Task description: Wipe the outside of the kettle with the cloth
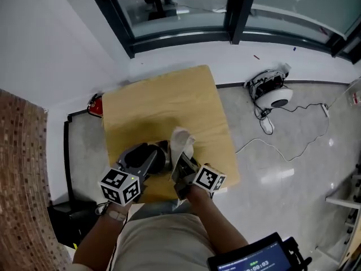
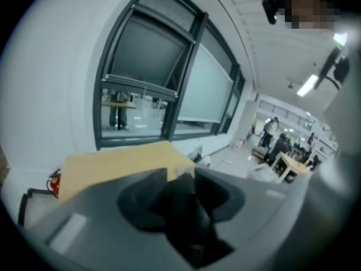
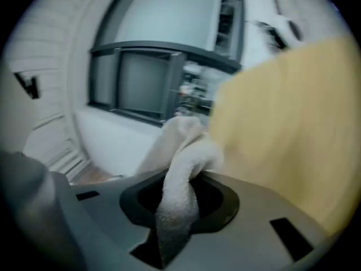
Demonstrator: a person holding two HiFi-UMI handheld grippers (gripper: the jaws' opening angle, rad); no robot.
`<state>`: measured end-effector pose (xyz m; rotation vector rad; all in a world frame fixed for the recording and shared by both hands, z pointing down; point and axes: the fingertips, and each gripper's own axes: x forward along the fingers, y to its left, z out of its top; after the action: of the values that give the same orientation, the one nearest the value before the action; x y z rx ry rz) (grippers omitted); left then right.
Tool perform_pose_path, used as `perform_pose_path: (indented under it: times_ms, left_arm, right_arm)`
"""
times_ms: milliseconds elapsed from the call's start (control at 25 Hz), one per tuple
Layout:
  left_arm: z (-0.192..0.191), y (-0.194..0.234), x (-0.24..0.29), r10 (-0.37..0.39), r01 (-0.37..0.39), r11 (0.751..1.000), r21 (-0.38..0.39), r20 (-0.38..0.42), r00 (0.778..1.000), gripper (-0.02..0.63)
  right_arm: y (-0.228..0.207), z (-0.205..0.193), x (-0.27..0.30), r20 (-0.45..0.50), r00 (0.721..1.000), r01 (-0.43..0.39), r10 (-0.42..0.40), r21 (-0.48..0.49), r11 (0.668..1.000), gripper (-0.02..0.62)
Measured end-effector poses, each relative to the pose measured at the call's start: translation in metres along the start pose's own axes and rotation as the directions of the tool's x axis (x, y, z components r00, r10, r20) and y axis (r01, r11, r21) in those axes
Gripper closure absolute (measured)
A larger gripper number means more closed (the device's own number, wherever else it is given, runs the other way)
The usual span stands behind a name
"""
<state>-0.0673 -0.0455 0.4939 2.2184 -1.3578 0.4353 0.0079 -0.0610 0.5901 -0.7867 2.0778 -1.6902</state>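
A white cloth (image 3: 183, 162) is pinched in the right tool (image 3: 172, 222). It is squeezed into the slot between the jaws, and its free end is bunched up and thrown forward beyond them. The right tool is held level over the near edge of a light wooden table (image 1: 163, 106), so the cloth is kept in the air above the tabletop, at the near side.

The left tool (image 2: 183, 208) is tilted down toward the same tabletop, just beside the right one. Its dark jaws are seen pressed together as one dark mass, with no gap shown and nothing gripped between them.

From above, both tools are seen close to the person's body, each held in one hand, with the marker cubes turned toward the camera.

A red fire extinguisher (image 1: 95, 105) is seen on the floor at the table's far left corner. A white device (image 1: 274, 95) with trailing cables is seen on the grey floor to the right. A dark-framed window (image 1: 186, 10) is set behind the table.
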Motion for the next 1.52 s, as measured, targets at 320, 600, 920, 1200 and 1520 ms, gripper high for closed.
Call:
perform_pose_path:
  times_ms: [320,600,920,1200,1520]
  left_arm:
    - [-0.001,0.004,-0.003,0.018,-0.017,0.998,-0.066,0.021,1.000,0.471]
    - [0.004,0.014,0.001,0.105,-0.099,0.980,-0.170,0.027,0.994,0.493]
    - [-0.002,0.028,-0.030,0.302,-0.102,0.749,-0.655,0.200,0.932,0.477]
    - [0.009,0.013,-0.011,0.059,-0.041,0.989,-0.140,0.125,0.990,0.581]
    - [0.012,0.006,-0.011,0.116,-0.118,0.993,0.018,0.100,0.988,0.607]
  right_arm:
    - [-0.026,-0.002,-0.001,0.017,0.996,0.087,-0.089,0.069,0.994,0.489]
    - [-0.068,0.008,0.002,0.069,0.973,0.211,-0.220,0.115,0.971,0.491]
    - [-0.004,0.026,0.065,-0.267,0.963,-0.006,-0.042,-0.176,0.984,0.491]
    - [0.066,0.022,0.017,-0.118,0.987,-0.123,0.109,-0.116,0.986,0.491]
    - [0.028,0.015,0.026,-0.064,0.997,0.018,-0.036,-0.264,0.964,0.491]
